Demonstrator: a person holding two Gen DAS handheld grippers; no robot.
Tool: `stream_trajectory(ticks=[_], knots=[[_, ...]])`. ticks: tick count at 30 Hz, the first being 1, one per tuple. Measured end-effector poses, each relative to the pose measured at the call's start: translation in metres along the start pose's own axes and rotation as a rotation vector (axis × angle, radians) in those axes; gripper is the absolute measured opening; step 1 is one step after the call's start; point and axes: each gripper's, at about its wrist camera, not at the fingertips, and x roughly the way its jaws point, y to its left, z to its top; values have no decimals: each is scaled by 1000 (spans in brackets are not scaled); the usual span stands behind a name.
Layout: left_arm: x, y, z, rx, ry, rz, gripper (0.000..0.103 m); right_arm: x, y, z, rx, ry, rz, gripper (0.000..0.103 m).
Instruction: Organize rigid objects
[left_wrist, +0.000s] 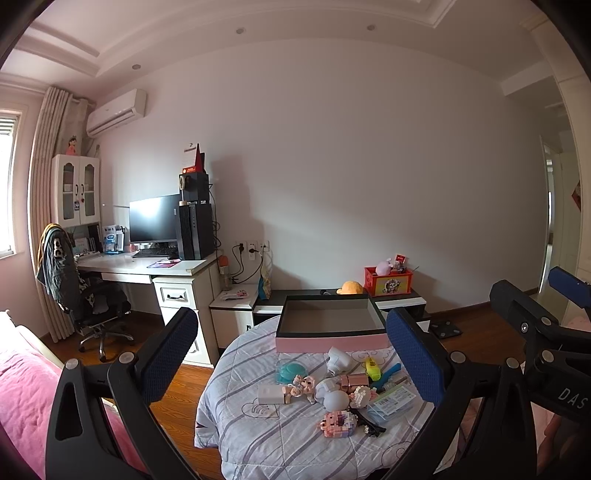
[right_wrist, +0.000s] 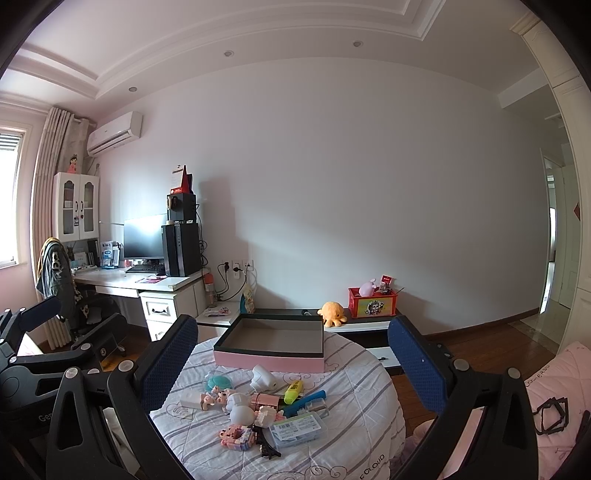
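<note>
1. Both grippers hover above a round counter (left_wrist: 258, 435) draped in a striped quilt, at lower centre of each view; the left gripper (left_wrist: 291, 354) has its blue-padded fingers (left_wrist: 168, 354) spread wide and holds nothing.
2. The right gripper (right_wrist: 291, 363) is likewise wide apart and empty, its fingers (right_wrist: 417, 363) framing the clutter from either side.
3. An open pink box (left_wrist: 332, 341) with a dark rim sits at the far edge of the counter, at centre frame, and appears empty inside.
4. The items to sort lie in a loose heap just in front of the box: a white dispenser-like object (right_wrist: 264, 378), a teal round case (left_wrist: 290, 371), a yellow highlighter (right_wrist: 293, 390), a blue pen-like stick (right_wrist: 308, 398), a rose-gold tube (right_wrist: 264, 399), small figurines (left_wrist: 301, 386), a pink block model (left_wrist: 336, 424), a clear plastic case (right_wrist: 299, 430) and a black hair clip (left_wrist: 369, 424).
5. Judging by the empty box and untouched pile, the sorting has seemingly not begun; every piece is left to move.
</note>
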Motion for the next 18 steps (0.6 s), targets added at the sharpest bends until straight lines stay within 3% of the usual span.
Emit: stream_trajectory(ticks=[18], knots=[[-3, 2, 4, 3, -1, 8, 103, 0, 1, -1, 0, 0, 0, 103]])
